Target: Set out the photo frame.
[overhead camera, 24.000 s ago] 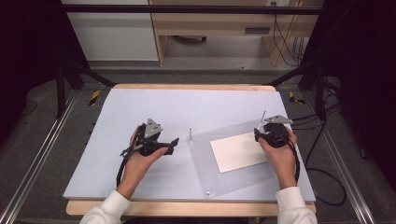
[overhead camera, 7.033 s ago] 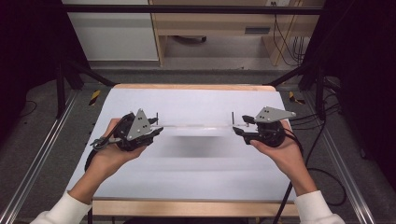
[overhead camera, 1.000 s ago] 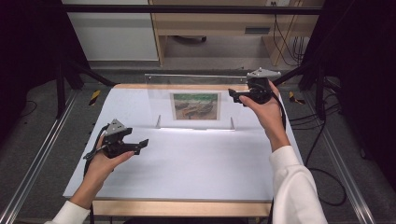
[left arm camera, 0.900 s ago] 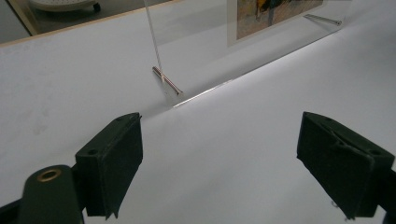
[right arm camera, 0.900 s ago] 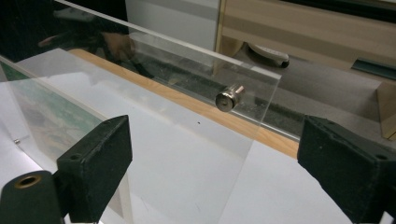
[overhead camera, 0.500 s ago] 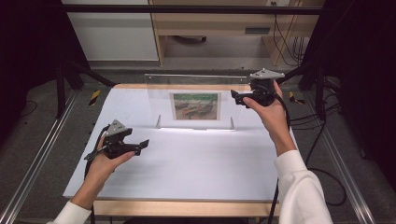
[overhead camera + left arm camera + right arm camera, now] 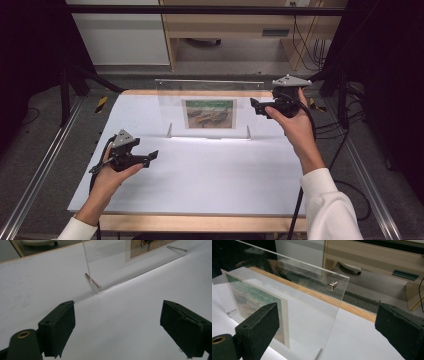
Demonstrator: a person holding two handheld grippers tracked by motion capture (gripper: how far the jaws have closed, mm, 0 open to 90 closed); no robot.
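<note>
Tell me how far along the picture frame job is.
Done, it seems: the clear acrylic frame stands upright on the white table, the picture sandwiched inside. In hand: nothing; the right gripper is open beside the frame's upper right corner, its jaws having just been opening, and the left gripper rests open on the table. Left: probably only withdrawing.

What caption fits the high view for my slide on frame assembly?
Clear frame with a picture stands upright on the table; open right hand-held gripper beside its edge, left hand-held gripper apart.
</note>
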